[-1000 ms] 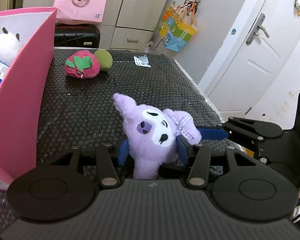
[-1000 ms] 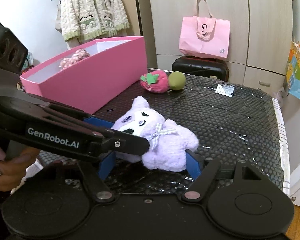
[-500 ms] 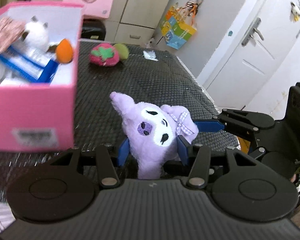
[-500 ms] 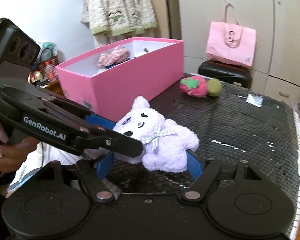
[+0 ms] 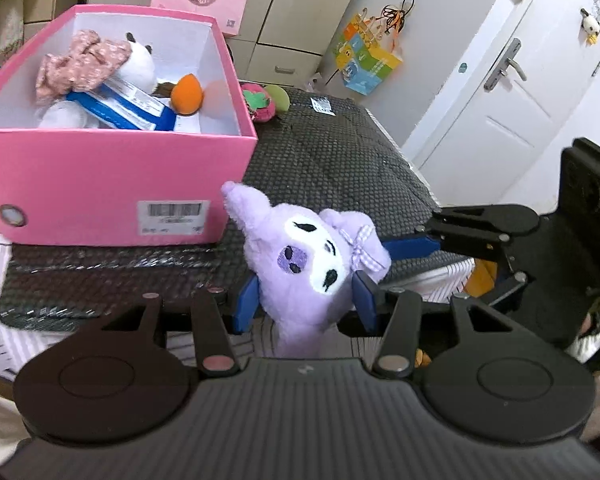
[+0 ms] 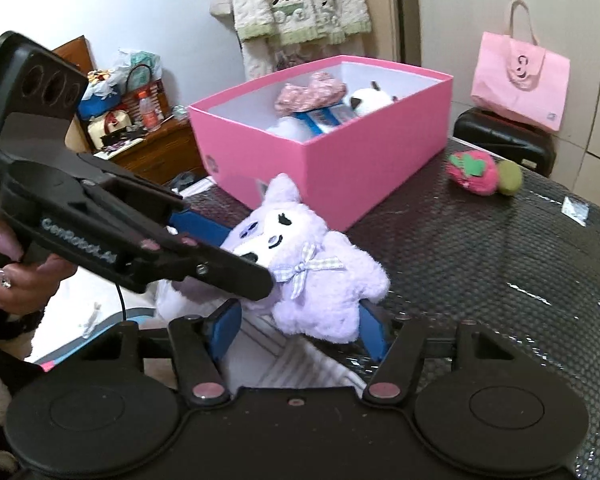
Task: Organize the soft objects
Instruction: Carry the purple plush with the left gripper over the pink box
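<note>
Gripping the purple plush (image 5: 312,264) with left gripper (image 5: 305,300), right gripper (image 6: 296,330) jaws closing around its body (soft, floppy), just beside pink box (image 5: 100,184), probably for dropping in.

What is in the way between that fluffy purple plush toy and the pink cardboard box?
Only the box's own near wall: the fluffy purple plush toy, clamped by the left gripper, sits lower than the rim of the pink cardboard box. The right gripper is closing around its body.

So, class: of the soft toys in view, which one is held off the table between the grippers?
The purple plush, clamped in the left gripper. The strawberry plush lies on the table; the panda sits inside the pink box.
</note>
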`<state>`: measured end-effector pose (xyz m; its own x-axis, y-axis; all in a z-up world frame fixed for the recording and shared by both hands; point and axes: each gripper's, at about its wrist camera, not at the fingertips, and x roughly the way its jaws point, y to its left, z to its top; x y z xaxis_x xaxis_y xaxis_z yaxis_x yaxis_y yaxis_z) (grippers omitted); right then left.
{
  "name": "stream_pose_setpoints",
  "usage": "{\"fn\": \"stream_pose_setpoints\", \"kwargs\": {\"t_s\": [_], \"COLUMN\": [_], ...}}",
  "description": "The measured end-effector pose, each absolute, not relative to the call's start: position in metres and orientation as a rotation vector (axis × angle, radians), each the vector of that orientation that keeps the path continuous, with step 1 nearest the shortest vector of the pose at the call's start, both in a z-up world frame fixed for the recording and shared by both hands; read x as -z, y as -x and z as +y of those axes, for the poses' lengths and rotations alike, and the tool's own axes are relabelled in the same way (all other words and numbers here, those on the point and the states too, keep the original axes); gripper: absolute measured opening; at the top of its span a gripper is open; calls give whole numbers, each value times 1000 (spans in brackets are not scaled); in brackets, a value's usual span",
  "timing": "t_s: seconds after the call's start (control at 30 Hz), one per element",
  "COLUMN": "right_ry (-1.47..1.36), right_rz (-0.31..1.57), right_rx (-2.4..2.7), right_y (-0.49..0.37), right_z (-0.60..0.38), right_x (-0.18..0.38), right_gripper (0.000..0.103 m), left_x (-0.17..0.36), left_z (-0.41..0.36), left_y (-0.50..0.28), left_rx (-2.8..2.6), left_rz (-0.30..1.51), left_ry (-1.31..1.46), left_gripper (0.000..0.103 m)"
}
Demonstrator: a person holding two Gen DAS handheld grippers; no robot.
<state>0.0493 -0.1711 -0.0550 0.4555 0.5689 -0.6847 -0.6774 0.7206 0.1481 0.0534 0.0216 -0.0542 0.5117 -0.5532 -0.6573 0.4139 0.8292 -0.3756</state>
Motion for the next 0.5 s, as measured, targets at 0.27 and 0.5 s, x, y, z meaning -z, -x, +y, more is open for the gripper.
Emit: {"fn": "stream_pose_setpoints", "kwargs": {"t_s": [0.27, 0.5], "right_ry": [167, 160], "right_rz": [728, 671], "right_rx": [-851, -871], "right_y": [-37, -43], "right_z": [-150, -134], "right_x": [32, 8], "right_gripper": [64, 63], "left_x": [22, -8], "left_z": [44, 57], "left_y": [-30, -25], "left_rx": [552, 506], "left_rz": [816, 723], "left_ry": [97, 41], "left_gripper": [49, 49]}}
